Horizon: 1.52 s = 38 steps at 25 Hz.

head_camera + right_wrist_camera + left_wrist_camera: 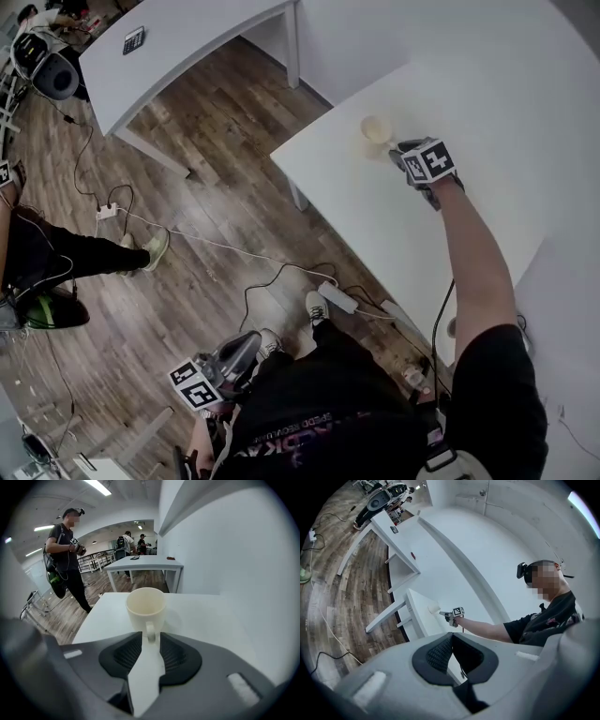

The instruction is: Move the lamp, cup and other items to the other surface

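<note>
A cream cup stands upright on the near white table, its handle turned toward me. My right gripper points down at it, and the handle sits between the jaws with a thin gap on each side, so the pads do not press it. In the head view the cup is near the table's far corner, with the right gripper just behind it. My left gripper hangs low over the floor by my legs. Its fingertips meet, with nothing between them.
A second white table stands further off with a small dark device on it. Cables and a power strip lie on the wooden floor. Another person stands to the left. A white wall borders the near table.
</note>
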Each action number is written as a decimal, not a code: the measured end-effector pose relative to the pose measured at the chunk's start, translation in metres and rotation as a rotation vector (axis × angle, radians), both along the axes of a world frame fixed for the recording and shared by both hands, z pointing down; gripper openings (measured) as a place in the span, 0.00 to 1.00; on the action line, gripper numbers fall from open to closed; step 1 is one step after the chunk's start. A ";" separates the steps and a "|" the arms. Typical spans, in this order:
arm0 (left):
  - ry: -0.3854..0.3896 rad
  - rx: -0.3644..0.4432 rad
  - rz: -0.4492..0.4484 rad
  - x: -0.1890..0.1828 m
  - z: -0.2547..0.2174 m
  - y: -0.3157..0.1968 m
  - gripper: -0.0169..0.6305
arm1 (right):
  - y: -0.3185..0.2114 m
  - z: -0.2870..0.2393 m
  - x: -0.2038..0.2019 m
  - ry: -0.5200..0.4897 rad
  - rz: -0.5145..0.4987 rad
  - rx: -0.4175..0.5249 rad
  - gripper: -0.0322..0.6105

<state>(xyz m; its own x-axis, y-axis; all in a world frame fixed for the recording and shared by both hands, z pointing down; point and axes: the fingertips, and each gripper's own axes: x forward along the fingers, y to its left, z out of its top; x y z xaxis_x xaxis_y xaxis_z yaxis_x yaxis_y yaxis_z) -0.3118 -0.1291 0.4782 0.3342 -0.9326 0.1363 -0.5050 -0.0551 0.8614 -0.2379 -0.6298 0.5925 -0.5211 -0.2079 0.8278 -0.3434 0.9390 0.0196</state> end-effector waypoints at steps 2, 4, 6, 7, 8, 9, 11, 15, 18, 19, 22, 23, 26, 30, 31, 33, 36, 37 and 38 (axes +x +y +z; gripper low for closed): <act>0.001 -0.007 -0.006 0.000 0.002 -0.003 0.03 | -0.002 0.007 -0.005 0.018 -0.027 -0.021 0.24; -0.001 -0.012 -0.013 -0.001 0.003 -0.005 0.03 | -0.001 0.011 -0.009 0.036 -0.056 -0.043 0.24; -0.001 -0.018 -0.023 -0.001 0.004 -0.004 0.03 | 0.001 0.015 -0.012 0.068 -0.095 -0.055 0.24; 0.000 -0.020 -0.028 -0.002 0.005 -0.003 0.03 | 0.002 0.017 -0.014 0.084 -0.114 -0.057 0.24; 0.003 -0.022 -0.034 -0.003 0.006 -0.003 0.03 | 0.003 0.018 -0.015 0.097 -0.130 -0.056 0.24; 0.006 -0.022 -0.038 -0.003 0.007 -0.003 0.03 | 0.003 0.020 -0.017 0.106 -0.140 -0.056 0.24; 0.010 -0.020 -0.043 -0.003 0.008 -0.003 0.03 | 0.004 0.021 -0.019 0.116 -0.153 -0.062 0.23; 0.009 -0.020 -0.047 -0.002 0.007 -0.003 0.03 | 0.007 0.024 -0.020 0.135 -0.160 -0.066 0.18; 0.009 -0.017 -0.053 0.001 0.008 -0.003 0.03 | 0.006 0.025 -0.018 0.134 -0.156 -0.043 0.14; 0.009 -0.016 -0.054 0.002 0.008 -0.002 0.03 | 0.006 0.025 -0.018 0.128 -0.152 -0.034 0.14; 0.008 -0.015 -0.064 0.002 0.007 0.001 0.03 | 0.006 0.024 -0.018 0.099 -0.125 -0.017 0.13; 0.007 -0.014 -0.067 0.002 0.007 0.003 0.03 | 0.007 0.023 -0.018 0.087 -0.112 -0.015 0.13; 0.004 -0.013 -0.074 0.002 0.007 0.007 0.03 | 0.008 0.023 -0.016 0.056 -0.079 0.000 0.13; -0.001 -0.008 -0.083 0.005 0.009 0.013 0.03 | 0.010 0.024 -0.011 0.018 -0.035 0.027 0.13; -0.002 -0.006 -0.085 0.005 0.010 0.013 0.03 | 0.011 0.025 -0.010 0.008 -0.025 0.033 0.13; -0.003 -0.003 -0.087 0.005 0.012 0.014 0.03 | 0.013 0.027 -0.008 -0.010 -0.004 0.047 0.13; -0.005 0.000 -0.082 0.005 0.011 0.016 0.03 | 0.019 0.028 -0.007 -0.043 0.015 0.055 0.13; -0.006 0.002 -0.081 0.004 0.011 0.017 0.03 | 0.022 0.028 -0.008 -0.057 0.017 0.051 0.12; -0.006 0.002 -0.079 0.004 0.010 0.018 0.03 | 0.026 0.027 -0.008 -0.069 0.021 0.048 0.12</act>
<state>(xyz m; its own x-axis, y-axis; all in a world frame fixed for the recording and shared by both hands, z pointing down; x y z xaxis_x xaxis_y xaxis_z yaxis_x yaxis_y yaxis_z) -0.3081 -0.1115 0.4882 0.2589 -0.9563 0.1361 -0.5128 -0.0167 0.8583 -0.2455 -0.6036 0.6192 -0.5715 -0.2577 0.7791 -0.3654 0.9300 0.0396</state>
